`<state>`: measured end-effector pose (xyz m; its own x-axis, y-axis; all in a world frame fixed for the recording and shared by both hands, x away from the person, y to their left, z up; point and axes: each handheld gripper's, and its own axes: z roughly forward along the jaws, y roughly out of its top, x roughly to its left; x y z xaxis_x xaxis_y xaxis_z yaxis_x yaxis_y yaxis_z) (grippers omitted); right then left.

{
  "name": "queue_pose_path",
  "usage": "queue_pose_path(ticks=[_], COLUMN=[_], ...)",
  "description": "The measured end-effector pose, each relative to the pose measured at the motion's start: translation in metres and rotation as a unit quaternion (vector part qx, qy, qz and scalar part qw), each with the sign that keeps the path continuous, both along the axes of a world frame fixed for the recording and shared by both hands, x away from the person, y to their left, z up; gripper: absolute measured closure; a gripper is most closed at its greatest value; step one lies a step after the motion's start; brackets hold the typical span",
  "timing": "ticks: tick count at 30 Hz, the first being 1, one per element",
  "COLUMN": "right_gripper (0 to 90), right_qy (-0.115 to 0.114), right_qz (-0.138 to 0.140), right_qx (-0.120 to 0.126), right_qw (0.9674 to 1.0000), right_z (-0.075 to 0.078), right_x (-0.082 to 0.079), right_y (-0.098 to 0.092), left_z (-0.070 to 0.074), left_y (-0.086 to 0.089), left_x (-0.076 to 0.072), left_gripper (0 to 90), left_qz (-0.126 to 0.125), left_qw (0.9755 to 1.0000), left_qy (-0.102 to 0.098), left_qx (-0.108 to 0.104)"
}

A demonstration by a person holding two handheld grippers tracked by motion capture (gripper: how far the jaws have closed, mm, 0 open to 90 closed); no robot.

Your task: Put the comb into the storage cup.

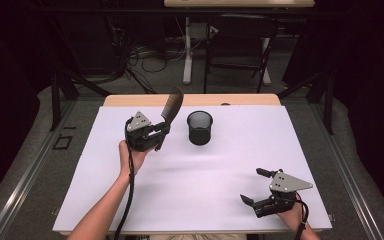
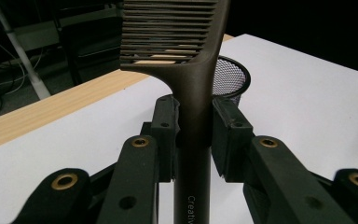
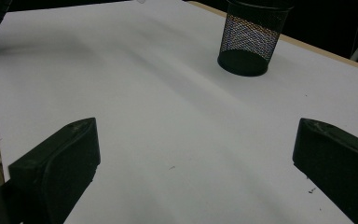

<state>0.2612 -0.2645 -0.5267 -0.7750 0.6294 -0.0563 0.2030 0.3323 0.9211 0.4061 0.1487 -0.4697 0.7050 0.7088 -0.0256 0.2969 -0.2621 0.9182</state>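
Nearest, the right tool [image 1: 254, 186] rests wide open and empty by the white worktop's [image 1: 220, 175] front right corner, while the left tool [image 2: 193, 126] clamps the dark brown plastic comb [image 2: 179, 42] upright, left of the black mesh cup [image 1: 200, 127] near the far edge, so dropping it in seems left.

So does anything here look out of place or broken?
Nothing stands out. The comb is gripped cleanly by its handle in the left gripper, the mesh cup stands upright, and the right gripper is open over bare table.
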Motion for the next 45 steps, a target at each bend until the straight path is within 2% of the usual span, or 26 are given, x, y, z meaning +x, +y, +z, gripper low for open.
queue_pose_path(ticks=[7,15,45], right_gripper=[0.4,0.4,0.4], right_qy=[0.000,0.001,0.005], right_qz=[0.001,0.001,0.000], right_qx=[0.000,-0.002,-0.001], right_qw=[1.0000,1.0000,1.0000], right_z=[0.000,-0.001,-0.002], right_x=[0.000,0.001,0.002], right_y=[0.000,0.001,0.001], left_z=[0.003,0.007,0.015], left_y=[-0.001,-0.005,-0.014], left_x=[0.002,0.006,0.018], left_gripper=[72.4,72.5,72.5], left_qz=[0.001,0.000,0.006], left_qw=[1.0000,0.9999,0.9993], left_qy=[-0.003,-0.009,-0.020], left_qx=[-0.003,-0.015,-0.031])
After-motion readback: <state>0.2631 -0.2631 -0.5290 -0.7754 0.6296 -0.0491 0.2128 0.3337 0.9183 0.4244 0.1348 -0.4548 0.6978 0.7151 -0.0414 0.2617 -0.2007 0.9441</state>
